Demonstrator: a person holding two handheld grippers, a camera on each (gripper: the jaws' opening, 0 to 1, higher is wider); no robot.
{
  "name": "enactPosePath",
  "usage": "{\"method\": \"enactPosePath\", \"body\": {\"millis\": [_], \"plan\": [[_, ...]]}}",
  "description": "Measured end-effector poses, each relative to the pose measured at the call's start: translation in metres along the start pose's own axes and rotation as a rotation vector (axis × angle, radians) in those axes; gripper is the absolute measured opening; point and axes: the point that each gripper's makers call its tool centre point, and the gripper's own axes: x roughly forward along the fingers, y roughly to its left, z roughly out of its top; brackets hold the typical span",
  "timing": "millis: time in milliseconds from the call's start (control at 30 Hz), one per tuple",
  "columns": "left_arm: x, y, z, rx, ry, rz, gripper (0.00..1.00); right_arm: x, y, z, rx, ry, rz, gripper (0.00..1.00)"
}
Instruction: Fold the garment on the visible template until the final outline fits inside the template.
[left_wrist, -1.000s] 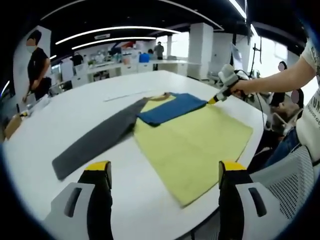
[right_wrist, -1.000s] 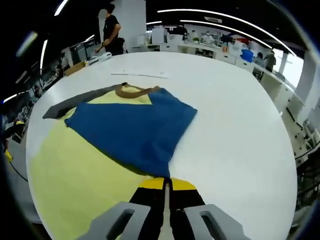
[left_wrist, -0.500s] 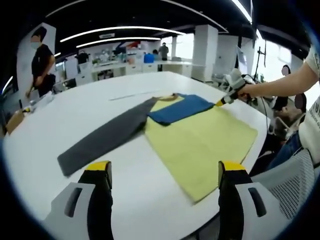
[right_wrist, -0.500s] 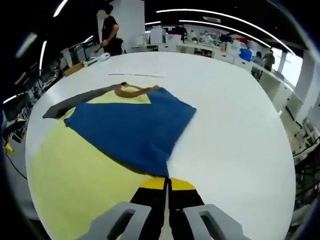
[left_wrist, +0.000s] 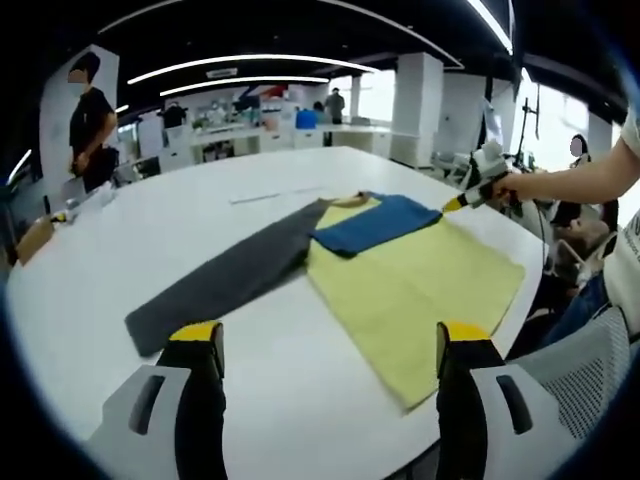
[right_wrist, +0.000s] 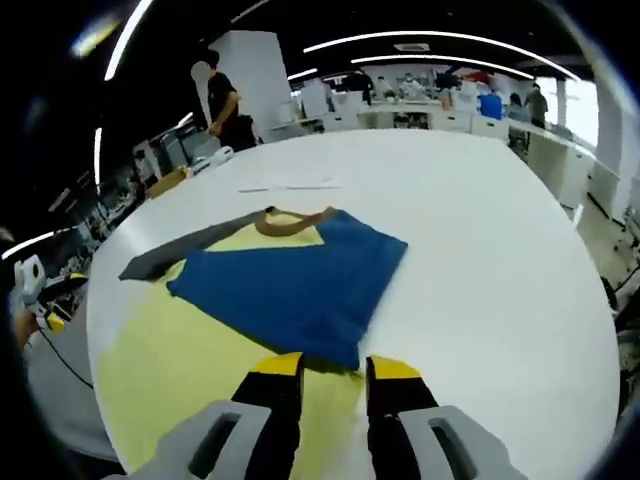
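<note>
i see a white table (left_wrist: 90, 290) in an open office with strip lights. the garment (right_wrist: 290, 280), blue over yellow with a grey sleeve, lies flat just past my right gripper (right_wrist: 334, 366), whose jaws are parted. my left gripper (left_wrist: 328, 335) hangs spread wide, near the sleeve (left_wrist: 225, 280).

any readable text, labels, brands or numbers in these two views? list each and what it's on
None readable.
Garment: plain blue and grey, no print or tag showing.
Yellow template: no markings.
White table: blank; the thin strip lying on it is too small to read.
Background shelves and benches: too blurred to read.
</note>
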Motion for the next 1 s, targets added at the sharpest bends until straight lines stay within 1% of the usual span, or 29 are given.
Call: {"method": "enactPosePath", "body": {"millis": [100,200,233,267,300,367,433,533,600,700,733,833,1000], "plan": [[0.000,0.007,0.002,-0.014,-0.008,0.016,0.84,-0.007,0.011,0.005,-0.007,-0.024,0.048,0.42],[0.000,0.014,0.003,-0.030,-0.018,0.030,0.85,-0.013,0.023,0.009,-0.058,-0.047,0.086,0.56],[0.000,0.018,0.003,-0.039,-0.021,0.038,0.84,-0.015,0.029,0.009,-0.065,-0.049,0.096,0.60],[0.000,0.020,0.003,-0.046,-0.024,0.042,0.84,-0.018,0.034,0.009,-0.067,-0.051,0.105,0.66],[0.000,0.023,0.003,-0.060,-0.029,0.048,0.84,-0.021,0.042,0.008,-0.079,-0.056,0.123,0.71],[-0.001,0.027,0.004,-0.082,-0.039,0.053,0.84,-0.026,0.052,0.009,-0.107,-0.075,0.143,0.81],[-0.001,0.033,0.004,-0.098,-0.048,0.066,0.85,-0.032,0.064,0.009,-0.131,-0.089,0.169,0.87],[-0.003,0.044,0.003,-0.107,-0.049,0.093,0.85,-0.041,0.079,0.011,-0.133,-0.123,0.207,0.98],[-0.004,0.056,0.000,-0.113,-0.047,0.119,0.86,-0.049,0.089,0.008,-0.149,-0.127,0.225,0.99],[-0.006,0.065,-0.001,-0.124,-0.048,0.141,0.86,-0.056,0.097,0.004,-0.179,-0.125,0.235,0.99],[-0.006,0.071,-0.002,-0.126,-0.047,0.157,0.86,-0.058,0.099,0.002,-0.183,-0.125,0.237,0.99],[-0.004,0.082,-0.008,-0.120,-0.048,0.186,0.87,-0.064,0.103,-0.002,-0.192,-0.129,0.244,0.99],[-0.001,0.105,-0.019,-0.159,-0.037,0.249,0.87,-0.074,0.107,-0.007,-0.202,-0.142,0.236,0.99]]}}
